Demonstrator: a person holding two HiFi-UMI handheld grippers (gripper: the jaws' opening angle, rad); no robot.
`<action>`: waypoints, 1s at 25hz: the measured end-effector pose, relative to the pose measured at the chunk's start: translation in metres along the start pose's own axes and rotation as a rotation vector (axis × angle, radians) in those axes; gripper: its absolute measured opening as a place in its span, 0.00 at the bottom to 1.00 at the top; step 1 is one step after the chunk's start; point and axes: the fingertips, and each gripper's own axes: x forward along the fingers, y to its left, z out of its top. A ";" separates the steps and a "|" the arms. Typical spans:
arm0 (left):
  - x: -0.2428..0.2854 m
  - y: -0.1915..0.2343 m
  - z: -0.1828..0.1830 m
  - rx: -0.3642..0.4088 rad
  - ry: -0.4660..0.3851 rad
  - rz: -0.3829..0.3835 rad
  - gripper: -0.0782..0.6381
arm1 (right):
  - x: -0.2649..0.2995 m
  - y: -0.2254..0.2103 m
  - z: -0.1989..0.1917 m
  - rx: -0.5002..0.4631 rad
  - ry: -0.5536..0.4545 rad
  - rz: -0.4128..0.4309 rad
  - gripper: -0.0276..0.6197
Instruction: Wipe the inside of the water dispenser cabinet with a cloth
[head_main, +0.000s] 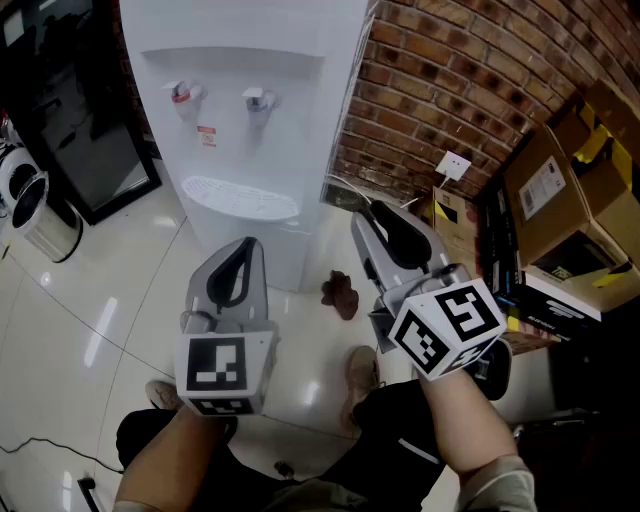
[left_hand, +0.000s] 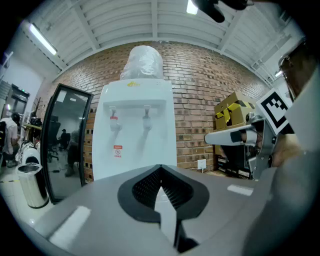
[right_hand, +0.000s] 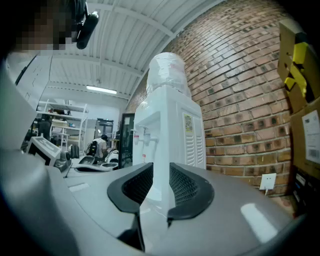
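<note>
A brick wall runs behind and to the right, above a glossy pale floor. The white water dispenser stands upright against that wall, straight ahead of both claws, with a wrapped bottle on top, two taps above a drip tray, and a vented side panel facing the right gripper view. Cardboard boxes are stacked along the wall to the right, well apart from the dispenser. A black-framed glass panel leans to the dispenser's left, with a metal bin near it on the floor.

The left claw is held roughly level in front of the dispenser, clenched tip to tip with nothing between its jaws. The right claw is beside it, nearer the dispenser's right edge, released: its jaws stand apart and hold nothing, the dispenser showing through the gap.

A brown crumpled cloth lies on the floor just beside the dispenser's lower right corner, between the two claws in the head view and touched by neither. A white wall socket sits low on the bricks
</note>
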 end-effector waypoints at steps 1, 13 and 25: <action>0.003 0.002 -0.001 0.006 -0.004 0.007 0.11 | 0.002 -0.002 -0.003 -0.030 0.013 0.012 0.22; 0.052 0.014 -0.080 0.068 0.087 0.040 0.11 | 0.040 -0.063 -0.143 -0.109 0.256 0.010 0.35; 0.095 -0.009 -0.132 0.059 0.186 0.026 0.11 | 0.072 -0.140 -0.329 0.021 0.520 -0.119 0.49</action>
